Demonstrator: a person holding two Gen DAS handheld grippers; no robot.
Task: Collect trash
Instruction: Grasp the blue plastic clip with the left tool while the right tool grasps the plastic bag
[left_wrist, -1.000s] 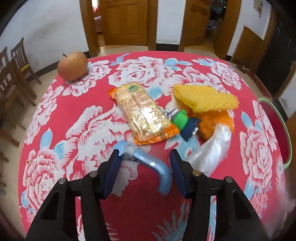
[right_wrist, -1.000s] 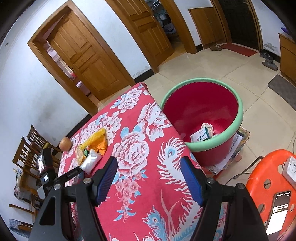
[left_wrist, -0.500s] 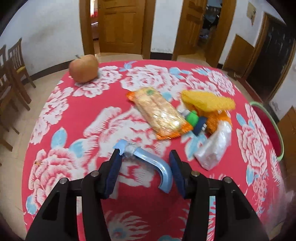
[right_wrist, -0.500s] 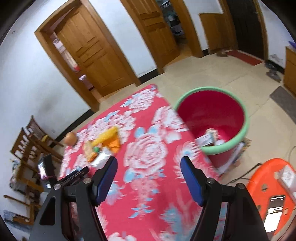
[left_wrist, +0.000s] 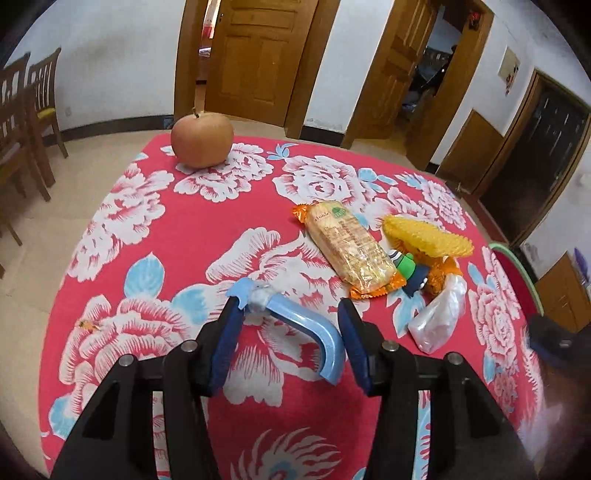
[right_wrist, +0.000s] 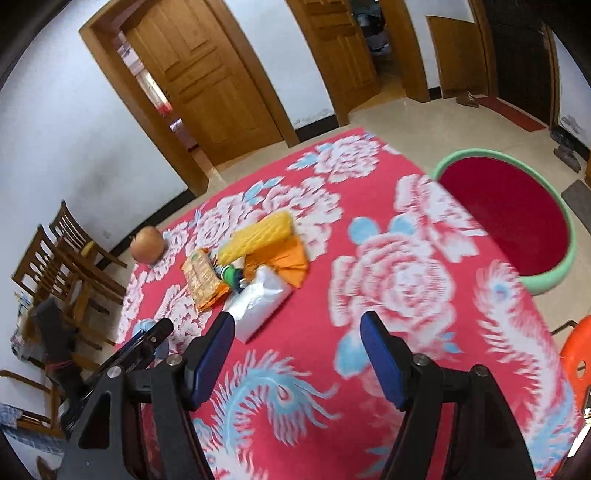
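Note:
My left gripper (left_wrist: 289, 305) is shut on a curved light-blue plastic piece (left_wrist: 306, 325), held just above the red flowered tablecloth (left_wrist: 147, 221). Beyond it to the right lies a pile of trash: an orange snack packet (left_wrist: 349, 247), a yellow foam net (left_wrist: 428, 240), a green-capped little bottle (left_wrist: 408, 264), an orange wrapper (left_wrist: 441, 275) and a clear plastic bag (left_wrist: 437, 317). My right gripper (right_wrist: 297, 321) hangs open over the cloth with nothing between its fingers, the clear bag (right_wrist: 258, 299) just beyond its left fingertip. The red bin with a green rim (right_wrist: 480, 153) stands on the floor at the table's right.
A round brownish fruit (left_wrist: 201, 138) sits at the table's far edge. Wooden chairs (right_wrist: 62, 258) stand at the left, an orange stool (right_wrist: 576, 354) at the right. Wooden doors line the far wall. My left gripper's body (right_wrist: 147, 336) shows at the right wrist view's left.
The right gripper has swung from facing the bin round toward the trash pile and come nearer to it. The left gripper, still holding the blue piece, has shifted left, away from the pile.

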